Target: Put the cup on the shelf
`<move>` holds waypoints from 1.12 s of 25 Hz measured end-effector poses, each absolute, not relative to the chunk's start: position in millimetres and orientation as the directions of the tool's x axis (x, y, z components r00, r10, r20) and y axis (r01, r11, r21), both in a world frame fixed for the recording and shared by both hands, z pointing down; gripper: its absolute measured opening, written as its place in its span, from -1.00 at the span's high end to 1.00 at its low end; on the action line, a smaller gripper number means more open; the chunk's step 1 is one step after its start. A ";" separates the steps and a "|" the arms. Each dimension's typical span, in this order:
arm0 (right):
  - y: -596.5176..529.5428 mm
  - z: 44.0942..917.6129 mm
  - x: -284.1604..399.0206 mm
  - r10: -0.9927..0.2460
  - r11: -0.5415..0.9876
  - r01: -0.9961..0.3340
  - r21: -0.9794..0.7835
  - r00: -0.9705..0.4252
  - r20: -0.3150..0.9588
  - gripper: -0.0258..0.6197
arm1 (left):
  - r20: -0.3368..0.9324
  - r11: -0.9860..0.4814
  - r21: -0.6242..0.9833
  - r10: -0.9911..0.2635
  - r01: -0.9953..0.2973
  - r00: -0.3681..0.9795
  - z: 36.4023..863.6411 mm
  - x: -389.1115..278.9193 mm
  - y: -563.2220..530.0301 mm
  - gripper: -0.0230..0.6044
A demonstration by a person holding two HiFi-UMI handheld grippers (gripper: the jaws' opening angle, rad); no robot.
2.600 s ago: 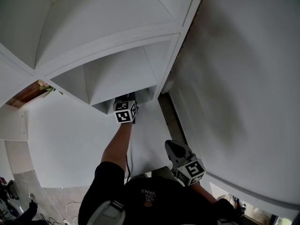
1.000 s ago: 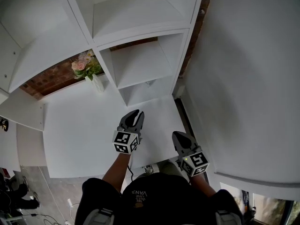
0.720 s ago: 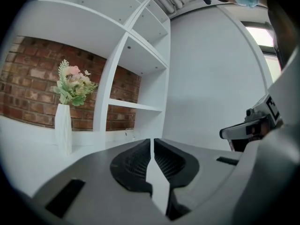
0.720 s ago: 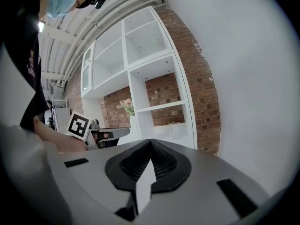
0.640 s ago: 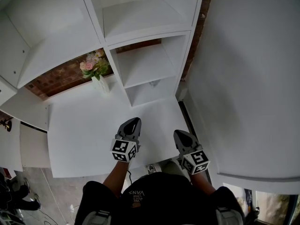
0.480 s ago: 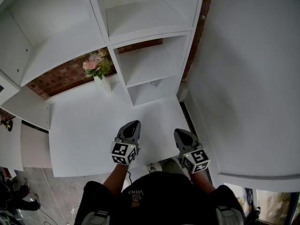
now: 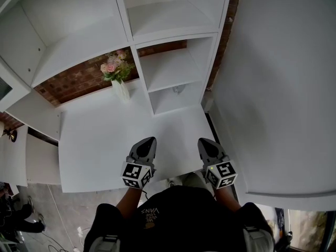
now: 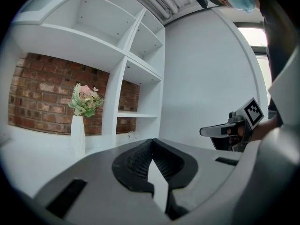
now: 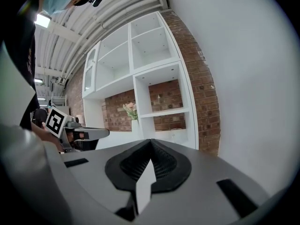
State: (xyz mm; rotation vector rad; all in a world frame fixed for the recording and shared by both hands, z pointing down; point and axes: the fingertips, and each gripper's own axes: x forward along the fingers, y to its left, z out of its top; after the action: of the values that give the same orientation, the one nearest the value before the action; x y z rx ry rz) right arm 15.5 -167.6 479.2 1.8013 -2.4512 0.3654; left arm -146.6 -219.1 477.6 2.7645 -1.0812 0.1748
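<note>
A smooth white bench (image 7: pixel 94 140) stands before a white shelf unit (image 7: pixel 140 67) backed by rough red brick. A small clear cup (image 7: pixel 178 90) sits in the lowest right cubby. A slim white vase of pink flowers (image 7: pixel 120 88) stands beside it. The left gripper (image 7: pixel 148 141) and right gripper (image 7: pixel 203 142) hover over the bench's near edge, their ribbed grey jaws pressed together and empty.

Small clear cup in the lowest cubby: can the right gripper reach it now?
Probably yes. The small clear cup sits in an open-fronted cubby; only bare white desk lies between it and the right gripper, whose jaws are shut and would need opening.
</note>
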 end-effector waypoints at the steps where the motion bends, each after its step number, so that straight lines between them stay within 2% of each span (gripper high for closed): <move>1: -167.0 478.2 14.5 -0.930 0.282 -0.949 -0.143 -0.307 0.200 0.92 | 0.170 -0.723 0.109 -0.663 -0.682 0.729 476.7 -148.4 -216.0 0.90; 28: -161.9 477.8 -4.1 -0.918 0.319 -0.941 -0.115 -0.337 0.208 0.92 | 0.144 -0.670 0.121 -0.718 -0.732 0.681 471.4 -167.4 -191.7 0.90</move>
State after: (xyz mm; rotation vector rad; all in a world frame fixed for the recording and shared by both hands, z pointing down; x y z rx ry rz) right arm -4.1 -161.9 477.8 1.7436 -2.4651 0.3287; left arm -167.4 -191.7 471.4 2.7228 -1.1850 0.1251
